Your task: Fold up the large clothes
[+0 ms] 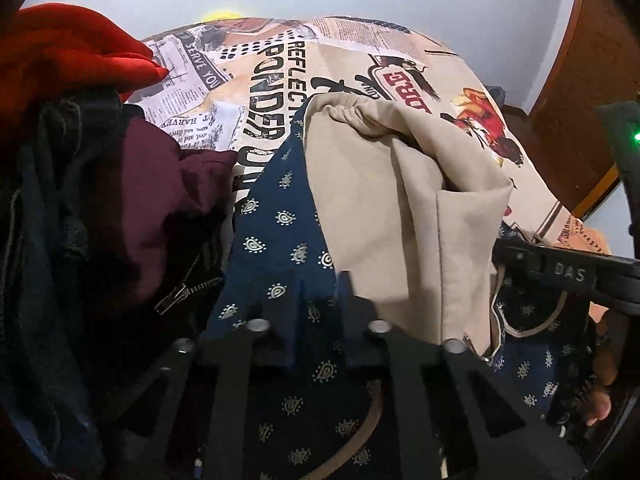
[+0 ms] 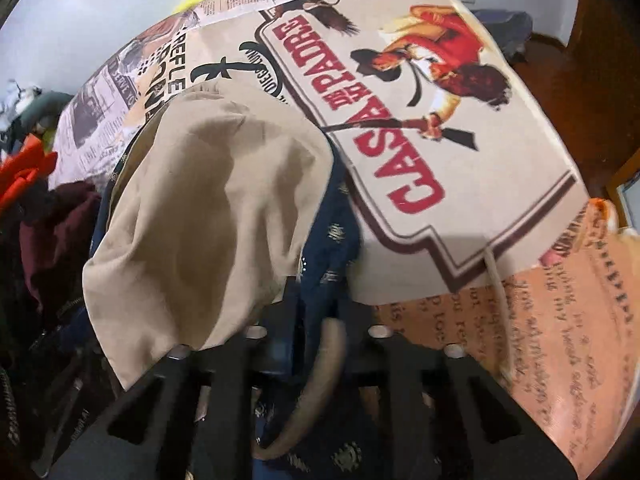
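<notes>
Navy paisley garment (image 1: 280, 216), pinched by both the left gripper (image 1: 320, 284) and right gripper (image 2: 316, 292), may drag the beige cloth (image 1: 400, 200) along if lifted.

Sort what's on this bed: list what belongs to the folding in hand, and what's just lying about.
In the job: navy printed garment with beige lining; left claw; right claw.

Lying about: maroon garment; red cloth; printed bedsheet.
</notes>
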A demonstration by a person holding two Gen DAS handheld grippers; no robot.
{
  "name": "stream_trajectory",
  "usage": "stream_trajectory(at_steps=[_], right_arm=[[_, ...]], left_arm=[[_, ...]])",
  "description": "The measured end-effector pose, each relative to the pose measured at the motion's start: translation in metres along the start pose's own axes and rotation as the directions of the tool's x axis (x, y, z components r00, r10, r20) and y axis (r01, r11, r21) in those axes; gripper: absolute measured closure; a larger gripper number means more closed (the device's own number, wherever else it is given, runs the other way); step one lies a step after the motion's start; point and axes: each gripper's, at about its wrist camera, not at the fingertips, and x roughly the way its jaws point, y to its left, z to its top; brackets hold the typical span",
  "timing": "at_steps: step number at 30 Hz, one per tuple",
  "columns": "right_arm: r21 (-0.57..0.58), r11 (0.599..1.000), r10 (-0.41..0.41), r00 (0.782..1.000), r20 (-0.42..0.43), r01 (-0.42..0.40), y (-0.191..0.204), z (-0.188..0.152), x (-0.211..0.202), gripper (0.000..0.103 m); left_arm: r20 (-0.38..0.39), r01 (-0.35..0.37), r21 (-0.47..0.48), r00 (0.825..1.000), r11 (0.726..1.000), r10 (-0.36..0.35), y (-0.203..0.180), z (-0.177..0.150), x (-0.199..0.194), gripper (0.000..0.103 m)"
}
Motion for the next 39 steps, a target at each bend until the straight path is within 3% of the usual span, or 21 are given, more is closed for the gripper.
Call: stream_trajectory(at_steps=[5,12,15,23,29,34,39], right_arm=[[-0.074,0.997,0.007,0.996,0.087,0.000,0.004,-0.013,-0.056,0.094],[-0.204,0.977,0.108,0.977,0.184,-0.069,0.019,-0.055,-0.150,0.094],[-0.269,0.961,0.128,0.971,0.201,-0.071,0.022,-0.093,-0.178,0.094],[-0.311,0.948,0.133,0.970,0.202,-0.065,0.017,-0.157,-0.196,0.094],[-0.265,0.964,0.064,0.980,0.191,-0.011,-0.003,-0.184,-0.175,0.094],[-0.210,0.978,0.031,0.990,0.141,-0.001,-0.021,-0.196,-0.148,0.094],[-0.226,0.974,0.013,0.988,0.155,0.023,-0.018,-0.198,-0.156,0.087]], left_arm=[[-0.002,0.067,-0.015,0.998,0.998,-0.067,0.001,-0.003,-0.025,0.097],[0.067,0.129,0.111,0.988,0.985,-0.137,-0.017,-0.035,-0.105,0.098],[0.090,0.144,0.157,0.983,0.977,-0.159,-0.014,-0.059,-0.145,0.098],[0.059,0.144,0.192,0.986,0.971,-0.158,0.008,-0.125,-0.190,0.098],[0.017,0.112,0.185,0.993,0.976,-0.117,0.020,-0.164,-0.179,0.098],[-0.036,0.111,0.180,0.994,0.977,-0.106,0.021,-0.177,-0.158,0.097],[-0.047,0.103,0.210,0.994,0.972,-0.096,0.015,-0.182,-0.155,0.094]])
